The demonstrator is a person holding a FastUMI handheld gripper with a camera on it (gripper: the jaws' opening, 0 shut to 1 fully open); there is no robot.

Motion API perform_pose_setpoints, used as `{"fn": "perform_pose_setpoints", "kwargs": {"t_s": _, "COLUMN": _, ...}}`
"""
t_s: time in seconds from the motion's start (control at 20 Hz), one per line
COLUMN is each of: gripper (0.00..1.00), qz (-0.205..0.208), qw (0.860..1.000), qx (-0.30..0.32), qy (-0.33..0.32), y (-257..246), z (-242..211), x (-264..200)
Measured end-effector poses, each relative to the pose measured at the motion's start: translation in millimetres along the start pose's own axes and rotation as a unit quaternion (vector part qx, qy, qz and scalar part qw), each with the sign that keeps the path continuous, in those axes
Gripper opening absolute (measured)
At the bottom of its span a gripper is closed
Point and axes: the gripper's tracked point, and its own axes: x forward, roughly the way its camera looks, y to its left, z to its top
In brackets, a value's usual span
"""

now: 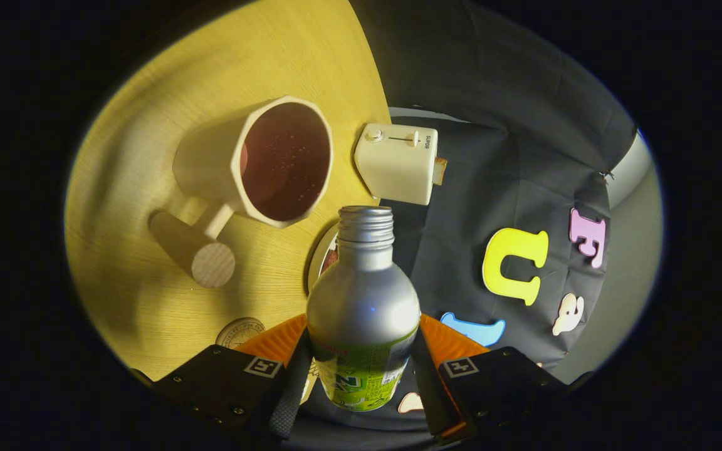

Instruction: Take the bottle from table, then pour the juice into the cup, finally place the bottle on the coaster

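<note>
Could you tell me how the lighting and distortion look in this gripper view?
Gripper view: warm light on the round wooden table, which the fisheye bends; the cream faceted cup throws a soft shadow beside itself; a small glare spot sits on the silver aluminium bottle, held between the gripper jaws.

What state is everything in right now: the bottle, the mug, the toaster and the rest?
Bottle: uncapped, held between the fingers, mouth pointing toward the cup.
Gripper: fingers shut on the bottle's body.
Cup: on the table, holding dark liquid with bubbles.
Toaster: at the table's edge, something sticking out of its slot.
Coaster: flat on the table, nothing on it.
Table: wooden, lit.
</note>
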Motion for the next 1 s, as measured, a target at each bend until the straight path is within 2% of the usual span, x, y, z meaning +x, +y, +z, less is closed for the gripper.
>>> {"fn": "perform_pose_setpoints", "kwargs": {"t_s": 1.0, "gripper": 0.78, "qz": -0.012, "qw": 0.999, "qx": -0.042, "qy": -0.006, "y": -13, "z": -5, "x": 3}}
